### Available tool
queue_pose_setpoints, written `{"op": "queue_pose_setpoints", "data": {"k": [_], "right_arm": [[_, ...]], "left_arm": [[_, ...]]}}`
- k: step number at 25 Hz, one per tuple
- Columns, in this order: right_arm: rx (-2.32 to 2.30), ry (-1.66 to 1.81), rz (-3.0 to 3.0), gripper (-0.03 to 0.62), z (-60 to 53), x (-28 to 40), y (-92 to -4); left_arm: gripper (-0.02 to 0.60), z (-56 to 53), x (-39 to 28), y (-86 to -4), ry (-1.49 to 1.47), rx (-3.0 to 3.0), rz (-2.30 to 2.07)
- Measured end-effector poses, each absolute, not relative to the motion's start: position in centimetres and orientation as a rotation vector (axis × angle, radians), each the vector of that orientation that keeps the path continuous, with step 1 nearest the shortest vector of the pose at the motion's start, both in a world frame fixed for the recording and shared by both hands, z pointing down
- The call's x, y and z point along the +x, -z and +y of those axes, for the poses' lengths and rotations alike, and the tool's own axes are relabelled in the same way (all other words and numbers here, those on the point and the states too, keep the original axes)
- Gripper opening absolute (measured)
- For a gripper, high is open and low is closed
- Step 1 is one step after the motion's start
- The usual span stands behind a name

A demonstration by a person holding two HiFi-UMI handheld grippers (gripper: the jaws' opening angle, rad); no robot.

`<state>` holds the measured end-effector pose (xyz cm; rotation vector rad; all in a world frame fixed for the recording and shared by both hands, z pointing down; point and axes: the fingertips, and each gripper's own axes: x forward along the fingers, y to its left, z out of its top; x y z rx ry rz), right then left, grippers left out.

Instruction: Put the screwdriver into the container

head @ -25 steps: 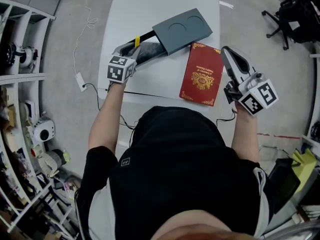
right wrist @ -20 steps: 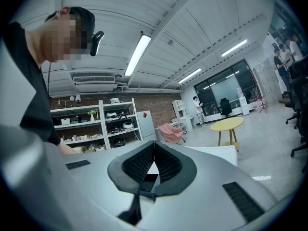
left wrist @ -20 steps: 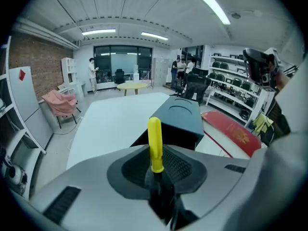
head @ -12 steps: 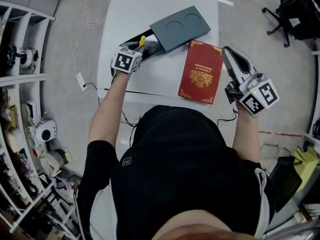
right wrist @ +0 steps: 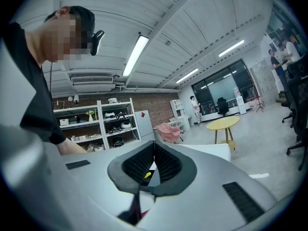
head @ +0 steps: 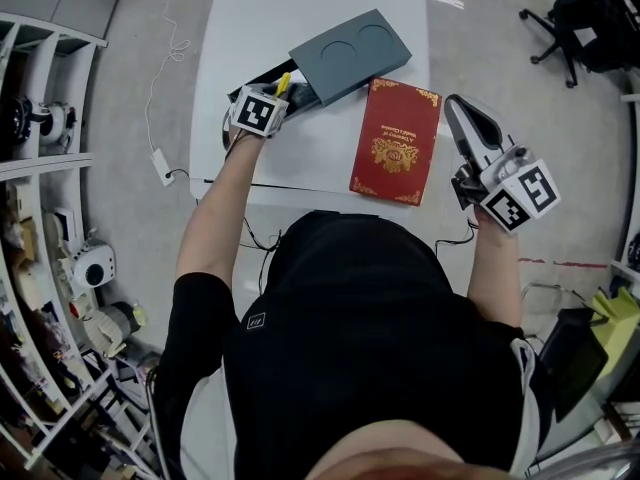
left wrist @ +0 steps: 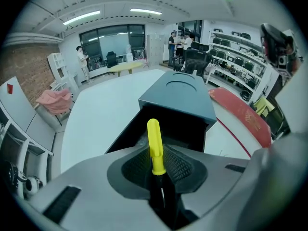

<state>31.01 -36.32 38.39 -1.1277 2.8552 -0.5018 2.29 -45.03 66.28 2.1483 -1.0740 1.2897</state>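
Observation:
My left gripper [left wrist: 156, 166] is shut on a screwdriver [left wrist: 154, 146] whose yellow end sticks forward while its black part sits between the jaws. In the head view the left gripper [head: 276, 96] is at the open near end of the container [head: 258, 76], a black tray. The screwdriver [head: 283, 84] points into that opening. A grey-blue lid [head: 350, 56] with two round dents covers the tray's far part. The dark inside of the container [left wrist: 168, 129] lies straight ahead of the yellow end. My right gripper [head: 455, 105] is shut and empty, held off the table's right side.
A red book [head: 392, 140] with gold print lies on the white table [head: 300, 8] to the right of the container, between the two grippers. Shelves with equipment [head: 40, 218] stand on the left. A cable [head: 165, 158] hangs off the table's left edge.
My left gripper has carried the screwdriver forward and slightly right, from beside the tray's near end up to its opening. The right gripper has stayed in place.

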Motion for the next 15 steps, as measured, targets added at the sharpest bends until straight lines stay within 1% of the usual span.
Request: {"op": "queue_pose_setpoints", "data": {"k": [6, 10, 15], "right_arm": [[-1.140, 0.516, 2.842, 0.028, -35.9, 32.3, -38.7], [-1.137, 0.531, 2.838, 0.028, -35.7, 33.2, -39.0], [-1.108, 0.534, 2.846, 0.028, -35.2, 34.2, -39.1]], "left_arm": [[0.097, -45.3, 1.9, -67.1, -1.347, 2.077, -1.087], [0.109, -45.8, 1.8, -66.9, -1.362, 2.060, -1.119], [0.109, -46.2, 2.4, -64.3, -1.208, 2.121, -1.219]]}}
